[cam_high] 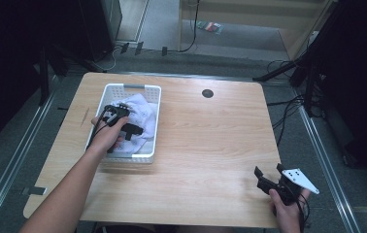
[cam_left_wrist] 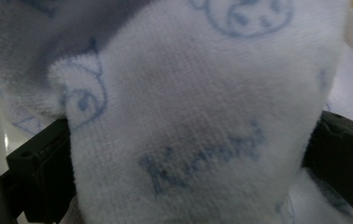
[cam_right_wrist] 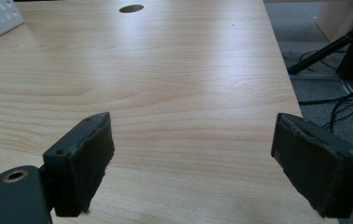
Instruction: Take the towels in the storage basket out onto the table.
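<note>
Left hand-held gripper (cam_high: 132, 130) is in the basket (cam_high: 153, 122) w/ jaws around the towel (cam_left_wrist: 198, 116), right hand-held gripper (cam_right_wrist: 193, 163) wide open, idle over surface (cam_right_wrist: 174, 74), well apart.

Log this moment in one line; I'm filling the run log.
left gripper: shut on towel, in basket | right gripper: open, holding nothing, over table

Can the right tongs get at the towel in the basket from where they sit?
Probably yes: bare table lies between the open right tongs and the basket, though the left tongs already grip the towel.
</note>
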Demonstrator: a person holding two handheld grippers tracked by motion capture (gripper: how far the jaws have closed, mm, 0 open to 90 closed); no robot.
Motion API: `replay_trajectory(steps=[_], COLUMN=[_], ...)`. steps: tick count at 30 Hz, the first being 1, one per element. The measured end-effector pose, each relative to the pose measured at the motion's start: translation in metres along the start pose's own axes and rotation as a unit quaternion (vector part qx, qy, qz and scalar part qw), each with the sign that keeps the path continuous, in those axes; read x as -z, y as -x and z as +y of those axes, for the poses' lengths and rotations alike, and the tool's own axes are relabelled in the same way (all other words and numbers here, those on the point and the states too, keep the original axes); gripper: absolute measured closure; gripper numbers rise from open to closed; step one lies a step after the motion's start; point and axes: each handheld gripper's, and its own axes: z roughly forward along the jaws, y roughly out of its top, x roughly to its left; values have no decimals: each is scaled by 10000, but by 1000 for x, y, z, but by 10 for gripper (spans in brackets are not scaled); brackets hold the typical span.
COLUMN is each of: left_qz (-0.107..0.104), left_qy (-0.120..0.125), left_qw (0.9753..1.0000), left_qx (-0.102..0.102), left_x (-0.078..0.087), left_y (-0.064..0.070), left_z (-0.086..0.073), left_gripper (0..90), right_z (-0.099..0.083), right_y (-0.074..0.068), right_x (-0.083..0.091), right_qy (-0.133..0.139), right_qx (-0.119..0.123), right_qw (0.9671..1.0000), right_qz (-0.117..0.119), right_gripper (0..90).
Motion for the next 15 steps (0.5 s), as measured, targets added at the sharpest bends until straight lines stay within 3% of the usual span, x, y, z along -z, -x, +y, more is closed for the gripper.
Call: replay_trajectory(steps=[2, 6, 15], left_qz=[30, -15, 172], left_qy=[77, 110, 8], left_qw=[9999, 9997, 9997], left_qx=[-140, -208, -189], left_x=[-4, -5, -7], left_y=[2, 1, 5], left_z=[-3, -4, -3], left_gripper=[0, 0, 12], right_z=[0, 0, 0], right_y=[0, 0, 0], right_x=[0, 0, 0], right_qy=[9, 5, 1], right_qx=[-5, 8, 3], right_qw=[10000, 10000, 10000], right_qz=[0, 5, -5], right_gripper=[134, 134, 134])
